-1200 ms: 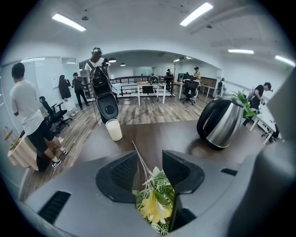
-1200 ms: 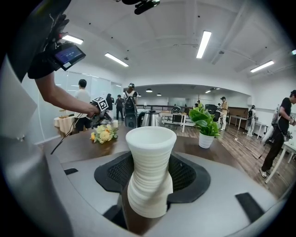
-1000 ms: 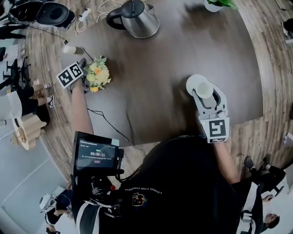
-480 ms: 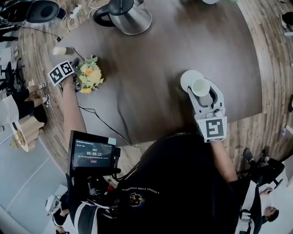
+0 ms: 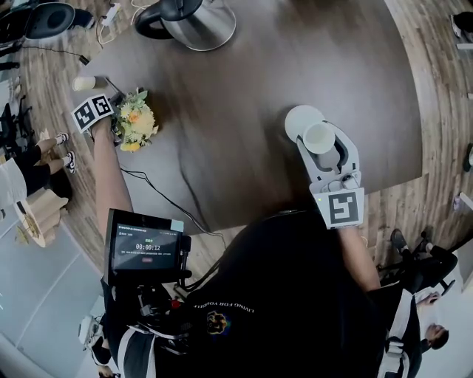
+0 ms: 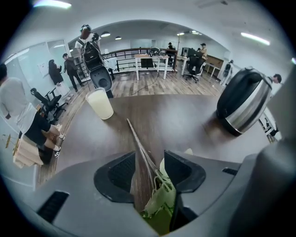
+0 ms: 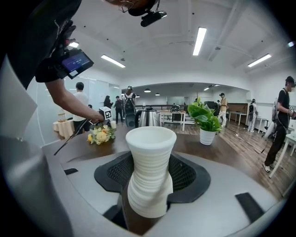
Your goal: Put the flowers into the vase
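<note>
The left gripper (image 6: 149, 159) sits at the upper left of the head view, its tips at the small bouquet of yellow and cream flowers (image 5: 137, 122), which lies on the dark wooden table (image 5: 244, 103). Its jaws have just been opening and stand apart. A thin stem (image 6: 138, 139) and some pale green leaves (image 6: 162, 196) run between them without being pinched (the stem leans toward the right-hand pad). The right gripper (image 7: 149, 175), at centre right of the head view, is clamped on the ribbed white vase (image 7: 148, 148), which stands upright between its pads, well apart from the flowers. A steel kettle (image 5: 196, 18) is at the top edge, and a pale cup (image 5: 83, 83) is just above the left gripper's marker cube.
</note>
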Demonstrator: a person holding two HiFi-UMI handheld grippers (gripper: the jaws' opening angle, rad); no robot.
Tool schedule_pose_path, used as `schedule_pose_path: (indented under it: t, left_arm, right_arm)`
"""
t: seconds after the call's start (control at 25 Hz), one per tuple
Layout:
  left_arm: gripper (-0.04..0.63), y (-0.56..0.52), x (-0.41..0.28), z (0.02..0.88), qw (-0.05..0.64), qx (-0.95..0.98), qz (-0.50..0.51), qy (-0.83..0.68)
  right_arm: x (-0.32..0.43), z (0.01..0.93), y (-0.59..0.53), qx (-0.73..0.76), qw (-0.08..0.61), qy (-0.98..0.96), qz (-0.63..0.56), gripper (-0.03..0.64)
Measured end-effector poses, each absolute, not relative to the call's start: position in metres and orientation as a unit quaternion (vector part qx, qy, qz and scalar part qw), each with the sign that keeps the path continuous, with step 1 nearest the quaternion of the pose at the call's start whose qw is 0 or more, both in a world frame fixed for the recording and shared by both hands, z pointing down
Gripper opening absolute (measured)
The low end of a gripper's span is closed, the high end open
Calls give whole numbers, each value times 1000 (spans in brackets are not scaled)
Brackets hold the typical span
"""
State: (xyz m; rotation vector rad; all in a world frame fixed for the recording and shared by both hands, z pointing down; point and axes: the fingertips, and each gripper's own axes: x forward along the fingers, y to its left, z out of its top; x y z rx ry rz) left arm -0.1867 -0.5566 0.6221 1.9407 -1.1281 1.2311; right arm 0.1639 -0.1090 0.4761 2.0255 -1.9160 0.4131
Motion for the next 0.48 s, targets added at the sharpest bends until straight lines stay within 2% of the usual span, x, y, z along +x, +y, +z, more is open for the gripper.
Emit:
schedule_pose_path:
  t: [0.48]
  left_arm:
    - [184,-555,-199,646,310,698,482,-429]
  right_arm:
    - [162,474,-110,711,156,-671,141,241]
